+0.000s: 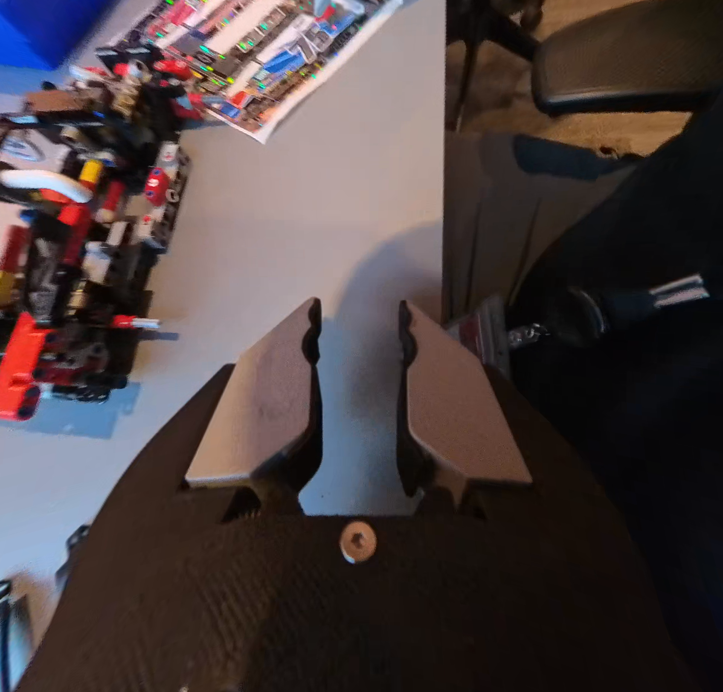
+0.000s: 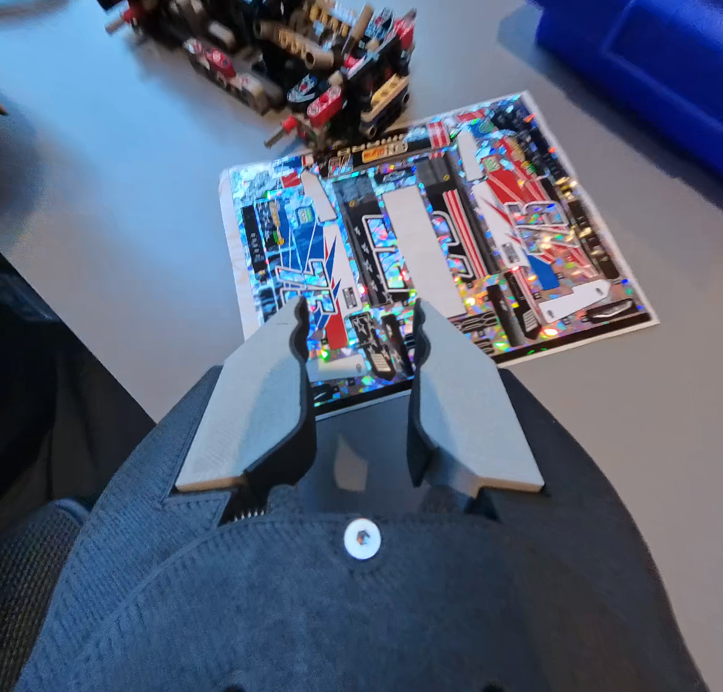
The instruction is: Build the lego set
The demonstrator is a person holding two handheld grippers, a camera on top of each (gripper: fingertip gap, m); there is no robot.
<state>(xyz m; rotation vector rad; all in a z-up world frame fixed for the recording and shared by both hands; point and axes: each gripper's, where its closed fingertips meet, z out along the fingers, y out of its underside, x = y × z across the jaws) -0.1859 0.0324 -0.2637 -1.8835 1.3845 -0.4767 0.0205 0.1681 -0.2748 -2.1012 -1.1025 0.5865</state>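
I am holding my left hand-held gripper [image 1: 359, 321] parted and empty over the bare grey counter [image 1: 313, 188], the lego build [image 1: 78, 243] lying off to its left. My right hand-held gripper [image 2: 358, 321] is hanging parted and empty above the glittery sticker sheet [image 2: 430, 243], just beside the build.

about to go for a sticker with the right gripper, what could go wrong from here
1. The sticker sheet lies flat and loose on the table; the open right gripper may well slide or crease it rather than lift one sticker.
2. The lego model touches or overlaps the sheet's far edge, so dragging the sheet could disturb it.
3. The open left gripper hovers near the table edge, and both views are motion-blurred, so aim may be off.
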